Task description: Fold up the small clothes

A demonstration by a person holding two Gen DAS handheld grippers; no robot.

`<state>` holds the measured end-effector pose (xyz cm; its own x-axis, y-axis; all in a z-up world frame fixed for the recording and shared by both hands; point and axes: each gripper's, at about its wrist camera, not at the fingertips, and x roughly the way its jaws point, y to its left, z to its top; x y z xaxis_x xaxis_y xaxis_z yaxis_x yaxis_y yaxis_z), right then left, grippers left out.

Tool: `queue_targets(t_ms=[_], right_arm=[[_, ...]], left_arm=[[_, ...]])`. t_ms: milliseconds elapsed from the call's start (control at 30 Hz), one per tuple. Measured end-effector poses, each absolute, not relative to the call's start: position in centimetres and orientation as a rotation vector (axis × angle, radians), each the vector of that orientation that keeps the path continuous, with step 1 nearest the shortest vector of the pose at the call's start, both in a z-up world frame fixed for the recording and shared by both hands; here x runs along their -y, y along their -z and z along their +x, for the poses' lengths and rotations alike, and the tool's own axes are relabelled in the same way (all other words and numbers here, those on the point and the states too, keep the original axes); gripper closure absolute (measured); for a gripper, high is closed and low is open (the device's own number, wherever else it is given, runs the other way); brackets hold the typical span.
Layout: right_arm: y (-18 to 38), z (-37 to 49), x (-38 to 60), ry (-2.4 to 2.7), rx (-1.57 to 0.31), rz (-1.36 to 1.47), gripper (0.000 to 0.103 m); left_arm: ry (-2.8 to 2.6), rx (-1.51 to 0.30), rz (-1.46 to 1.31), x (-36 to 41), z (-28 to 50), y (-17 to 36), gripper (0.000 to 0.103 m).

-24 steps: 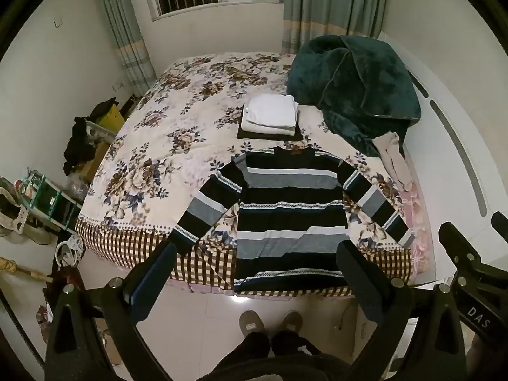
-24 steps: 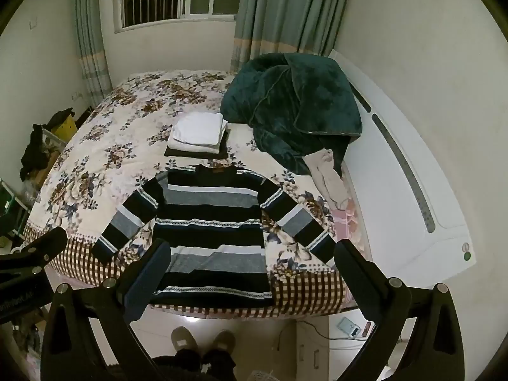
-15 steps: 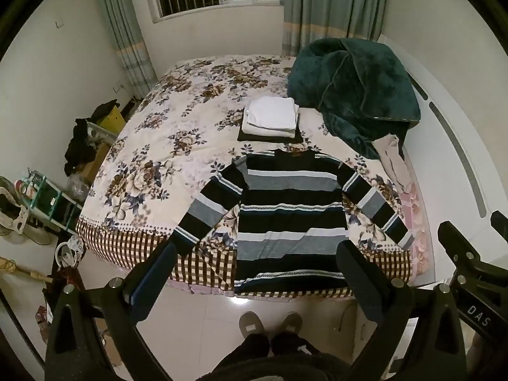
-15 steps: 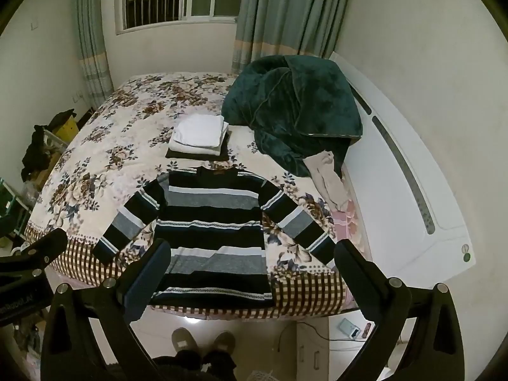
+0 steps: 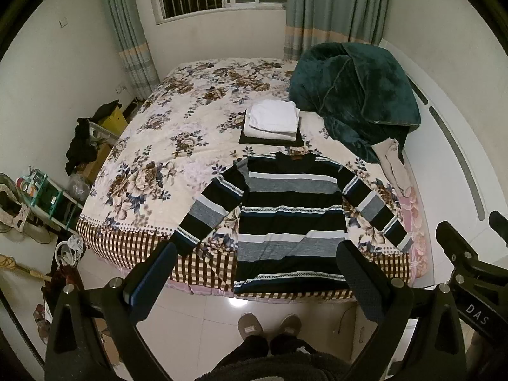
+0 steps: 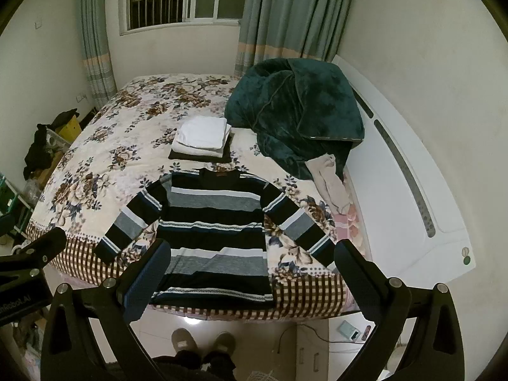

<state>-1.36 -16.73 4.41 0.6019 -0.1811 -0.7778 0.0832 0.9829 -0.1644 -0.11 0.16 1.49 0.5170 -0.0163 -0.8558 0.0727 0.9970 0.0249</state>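
A black, grey and white striped long-sleeved sweater [image 5: 290, 219] lies flat on the near end of the floral bed, sleeves spread, hem over the bed's edge; it also shows in the right wrist view [image 6: 214, 231]. My left gripper [image 5: 257, 257] is open and empty, held well above and in front of the hem. My right gripper [image 6: 252, 254] is open and empty at a similar height. A stack of folded clothes [image 5: 273, 123], white on dark, lies just beyond the collar and shows in the right wrist view too [image 6: 201, 139].
A dark green blanket [image 5: 355, 95] is heaped at the bed's right, a beige garment [image 5: 393, 165] below it. A white headboard [image 6: 409, 190] runs along the right. The person's slippered feet [image 5: 270, 324] stand on the tiled floor. Clutter and shelves [image 5: 44, 190] at left.
Both views have shifted very slightly; the sweater and other clothes have not moved. Both grippers stay open.
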Motion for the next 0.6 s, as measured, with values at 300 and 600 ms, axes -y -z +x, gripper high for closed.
queue_targets(t_ms=[300, 600], right_arm=[[-6.5, -1.7, 15.8, 0.138, -0.906, -0.121, 0.0], [-7.1, -1.8, 15.8, 0.134, -0.9, -0.12, 0.0]], left_arm=[[0.053, -1.02, 0.054, -0.2, -0.2, -3.0, 0.0], [0.051, -1.016, 0.052, -0.2, -0.2, -3.1, 0.0]])
